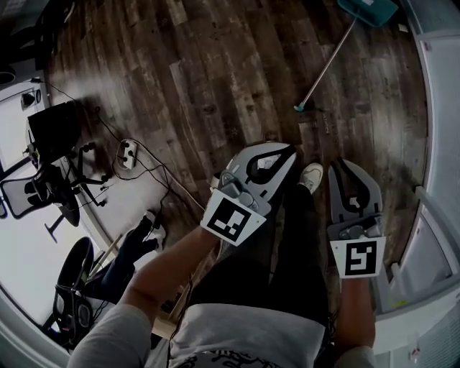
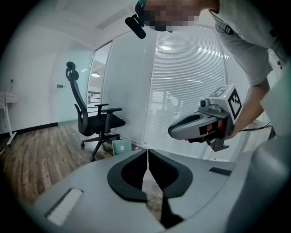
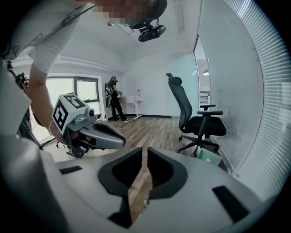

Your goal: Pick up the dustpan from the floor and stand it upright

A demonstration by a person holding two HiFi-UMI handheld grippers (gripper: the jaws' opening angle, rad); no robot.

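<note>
- Your left gripper point(image 1: 289, 150) has its jaws pressed together with only a thin slit between the black pads, and nothing is in them.
- Your right gripper point(image 1: 337, 166) is closed too, pads meeting at the tips, and it holds nothing.
- The two grippers sit side by side and apart, both angled forward and down over your dark trousers; your white shoe point(image 1: 311, 176) shows between them, just beyond the left one.
- Bare wooden floor point(image 1: 215, 86) lies in front of both sets of tips.
- The dustpan point(image 1: 365, 8) lies flat on that floor, well ahead of both grippers and touching neither.
- Its long handle point(image 1: 327, 63) runs back toward you; the teal-capped end is the nearest part, ahead of the gap between the grippers.
- The teal pan is the far end, beyond your right gripper and off to its right, near the glass wall point(image 1: 438, 108).
- From the left gripper view, the pan point(image 2: 121, 146) shows just left of the closed tips point(image 2: 147, 151), next to the base of a black office chair point(image 2: 97, 120).
- From the right gripper view, it point(image 3: 209, 157) sits to the right of the tips point(image 3: 144, 149), beneath the same chair point(image 3: 198, 123).
</note>
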